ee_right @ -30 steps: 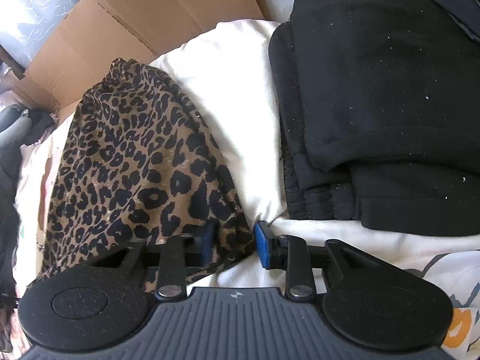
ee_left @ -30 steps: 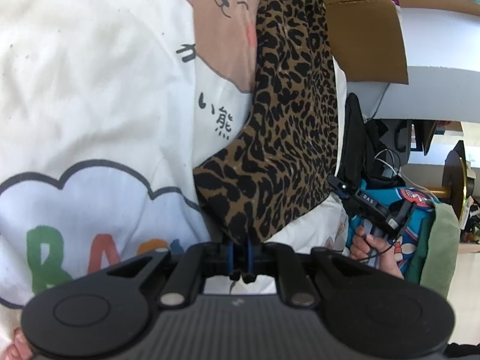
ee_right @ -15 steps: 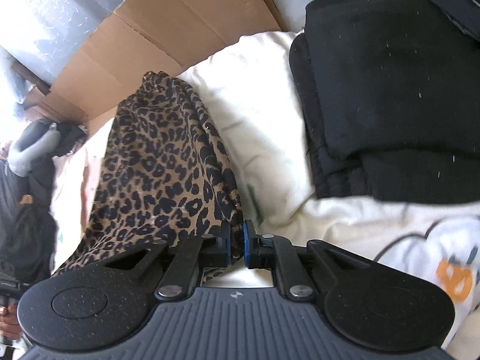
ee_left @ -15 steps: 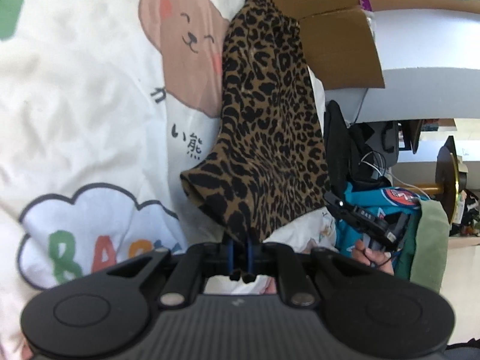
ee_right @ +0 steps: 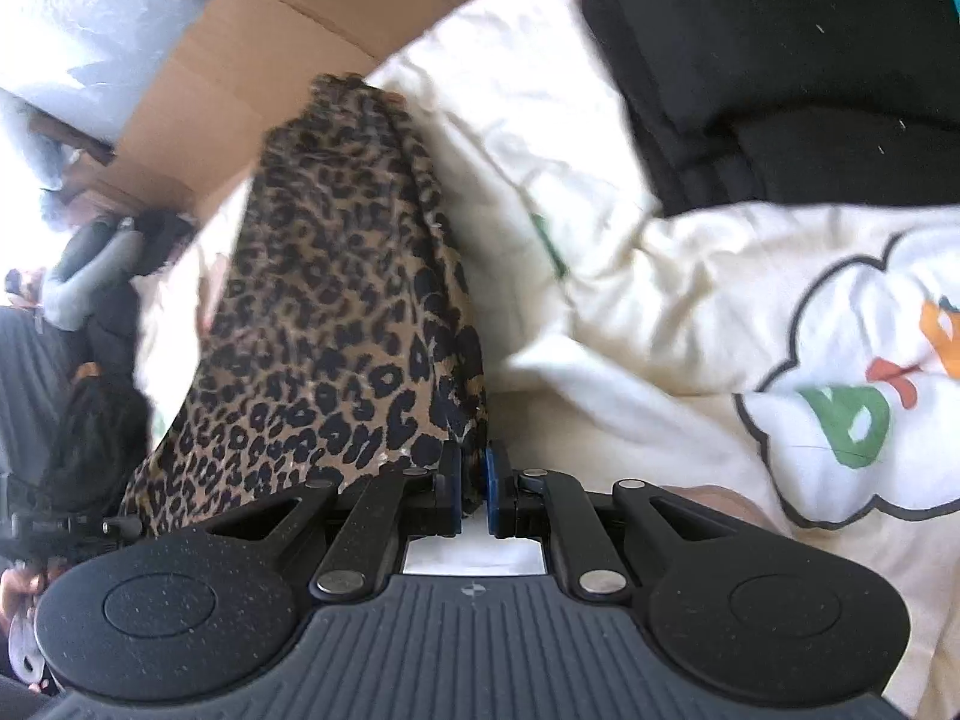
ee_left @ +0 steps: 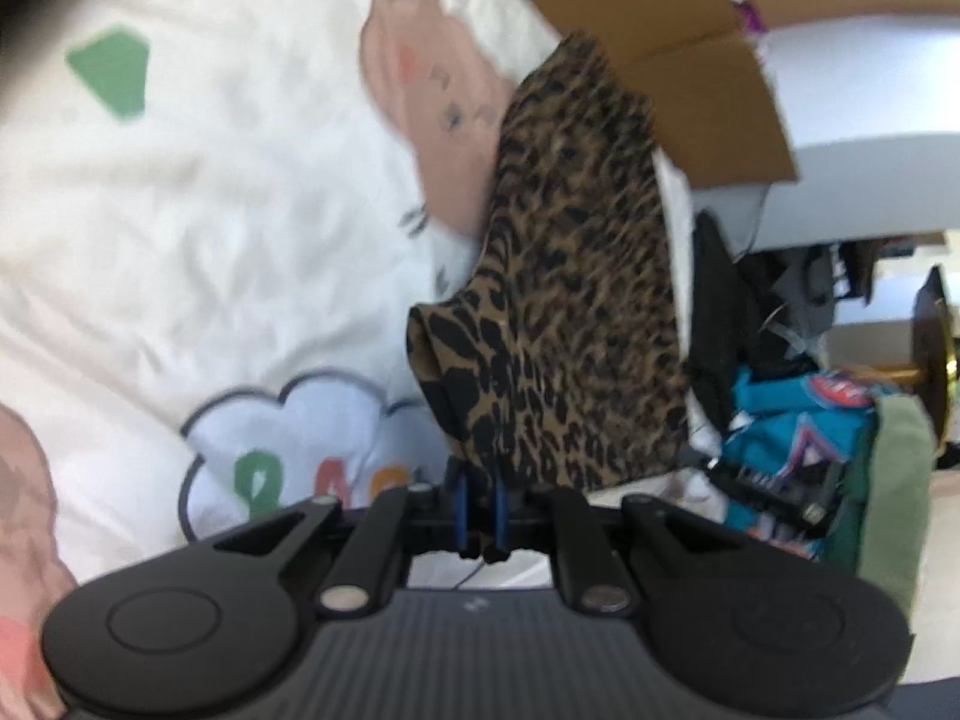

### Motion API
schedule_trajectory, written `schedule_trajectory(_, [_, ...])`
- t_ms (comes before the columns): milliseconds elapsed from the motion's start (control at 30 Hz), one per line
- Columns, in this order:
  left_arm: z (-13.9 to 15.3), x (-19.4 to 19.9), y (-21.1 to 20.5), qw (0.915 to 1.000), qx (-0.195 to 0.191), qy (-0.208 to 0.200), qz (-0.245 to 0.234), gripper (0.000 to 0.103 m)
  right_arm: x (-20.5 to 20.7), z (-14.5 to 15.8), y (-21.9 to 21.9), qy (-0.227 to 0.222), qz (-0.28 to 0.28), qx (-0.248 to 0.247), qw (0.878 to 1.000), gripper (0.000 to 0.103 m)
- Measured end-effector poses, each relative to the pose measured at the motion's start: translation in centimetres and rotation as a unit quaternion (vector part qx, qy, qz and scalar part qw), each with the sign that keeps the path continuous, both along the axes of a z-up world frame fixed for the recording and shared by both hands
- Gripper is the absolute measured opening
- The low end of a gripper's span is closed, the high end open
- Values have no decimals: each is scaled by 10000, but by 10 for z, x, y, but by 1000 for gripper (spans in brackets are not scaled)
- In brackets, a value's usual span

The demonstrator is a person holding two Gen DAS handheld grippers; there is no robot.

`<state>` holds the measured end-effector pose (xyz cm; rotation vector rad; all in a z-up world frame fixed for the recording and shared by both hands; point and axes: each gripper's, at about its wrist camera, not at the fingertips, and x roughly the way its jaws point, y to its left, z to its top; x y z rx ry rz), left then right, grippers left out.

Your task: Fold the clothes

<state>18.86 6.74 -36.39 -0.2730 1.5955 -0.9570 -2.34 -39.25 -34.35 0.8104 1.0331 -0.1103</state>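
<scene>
Clearly, the leopard cloth (ee_left: 570, 276) is the main thing in both views: a thin, soft fabric in brown with many black spots, and it hangs in loose folds. It is lifted above the bedcover (ee_left: 210, 210), narrow at the far end and wider near the grippers. Its near edge looks doubled, so the fabric lies in more than one layer there.

The left gripper (ee_left: 478, 495) has its blue fingers nearly together and pinches one near corner of the cloth. The right gripper (ee_right: 474, 480) also has its blue fingers drawn close, with the other near corner caught between them. From the right wrist view the cloth (ee_right: 336, 312) stretches away toward a cardboard box (ee_right: 288, 36), which is flat, brown and stiff, with a clear fold line.

The bedcover is white and padded, with soft wrinkles. It carries printed pictures: a pink bear face, a cloud outline with colored letters, and a green shape. On the bedcover, to the right in the right wrist view, lies a pile of black clothes (ee_right: 780, 72), thick and matte, folded in layers and dotted with small lint.

In the left wrist view the picture is blurred, and beside the bed there are mixed clothes in blue and green (ee_left: 840, 420).
</scene>
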Motion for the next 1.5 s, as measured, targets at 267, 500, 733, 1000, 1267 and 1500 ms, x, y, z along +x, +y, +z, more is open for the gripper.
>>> schedule_trajectory(267, [-27,-7,-9,9994,288,-161,-106,9,9,-13,-1,75,249,-238,9994,9])
schedule_trajectory(500, [-37,-6,-9,9995,281,-140,-36,14,14,-17,-6,22,439,-279,9986,31])
schedule_trajectory(733, [-51,-4,0,9991,85,230,352,32,21,-25,-8,24,605,-132,9981,34])
schedule_trajectory(1000, [-65,-1,9,9947,-123,637,796,26,29,-31,-5,-4,805,6,9968,34])
schedule_trajectory(1267, [-65,-4,2,9964,-14,500,686,9,36,-29,1,80,945,-120,9954,12])
schedule_trajectory(1500, [-49,-5,-1,9978,86,311,583,8,37,-16,9,180,978,-392,9943,5])
